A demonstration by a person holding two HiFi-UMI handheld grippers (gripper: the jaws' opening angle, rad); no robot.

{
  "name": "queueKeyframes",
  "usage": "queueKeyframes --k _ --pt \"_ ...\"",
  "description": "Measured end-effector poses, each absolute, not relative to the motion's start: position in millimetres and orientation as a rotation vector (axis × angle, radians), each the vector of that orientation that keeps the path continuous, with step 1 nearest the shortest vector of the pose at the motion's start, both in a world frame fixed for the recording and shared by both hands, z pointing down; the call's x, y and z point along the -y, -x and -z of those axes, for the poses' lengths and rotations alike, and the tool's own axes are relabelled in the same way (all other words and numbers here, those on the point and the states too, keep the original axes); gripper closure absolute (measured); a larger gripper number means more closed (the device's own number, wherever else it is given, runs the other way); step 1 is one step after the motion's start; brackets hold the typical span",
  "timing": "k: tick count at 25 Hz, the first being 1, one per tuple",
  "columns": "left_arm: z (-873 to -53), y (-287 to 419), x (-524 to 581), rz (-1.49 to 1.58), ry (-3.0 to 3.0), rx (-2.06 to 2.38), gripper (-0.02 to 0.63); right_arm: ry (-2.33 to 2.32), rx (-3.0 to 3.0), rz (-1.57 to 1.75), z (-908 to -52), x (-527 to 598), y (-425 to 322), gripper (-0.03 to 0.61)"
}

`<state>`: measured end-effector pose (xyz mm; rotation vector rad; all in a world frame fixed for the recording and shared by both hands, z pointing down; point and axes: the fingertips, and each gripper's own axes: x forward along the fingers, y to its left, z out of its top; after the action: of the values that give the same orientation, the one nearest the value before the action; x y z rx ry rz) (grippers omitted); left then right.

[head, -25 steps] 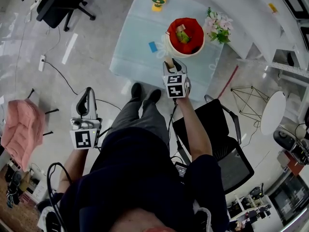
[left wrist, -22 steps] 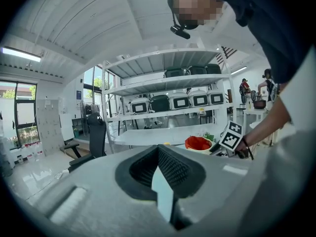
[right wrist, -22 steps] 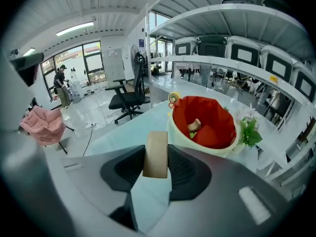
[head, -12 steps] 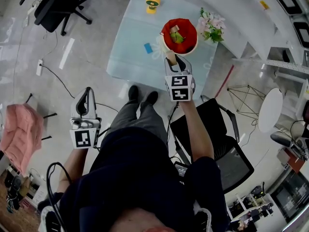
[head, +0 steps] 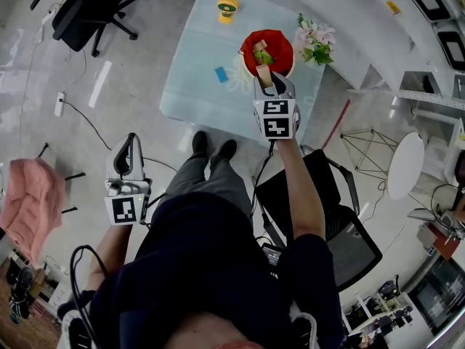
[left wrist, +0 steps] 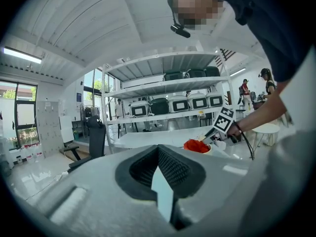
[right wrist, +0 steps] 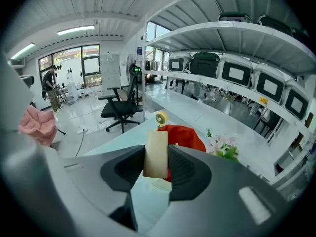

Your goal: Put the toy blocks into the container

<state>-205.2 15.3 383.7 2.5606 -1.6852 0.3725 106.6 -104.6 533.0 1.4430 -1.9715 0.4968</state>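
A tan wooden block [right wrist: 156, 154] stands upright between the jaws of my right gripper [right wrist: 157, 158], which is shut on it. In the head view that gripper [head: 267, 81] hangs at the near rim of the container [head: 280, 41], a cream bowl with a red lining on the pale table [head: 196, 57]. Green and tan blocks [head: 262, 56] lie inside the bowl. A small blue block [head: 221, 74] lies flat on the table left of it. My left gripper [head: 130, 142] is held low at the person's left side, far from the table, jaws shut with nothing in them.
A yellow toy [head: 227, 7] stands at the table's far edge and a bunch of flowers [head: 314, 38] right of the bowl. A black office chair [head: 334, 217] is behind the right arm and another [head: 91, 6] at the far left. Cables cross the floor.
My right gripper has carried the tan block up and forward, from the table's near edge to the bowl's near rim. The left gripper has stayed where it was.
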Motion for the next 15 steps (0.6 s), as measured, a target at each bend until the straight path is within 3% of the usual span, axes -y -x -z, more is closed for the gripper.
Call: queueKeyframes --k 15 --pt "-382 210 -14 -0.379 -2.535 1.728 0.609 -1.393 1.888 -0.467 -544 159 -130 0.439"
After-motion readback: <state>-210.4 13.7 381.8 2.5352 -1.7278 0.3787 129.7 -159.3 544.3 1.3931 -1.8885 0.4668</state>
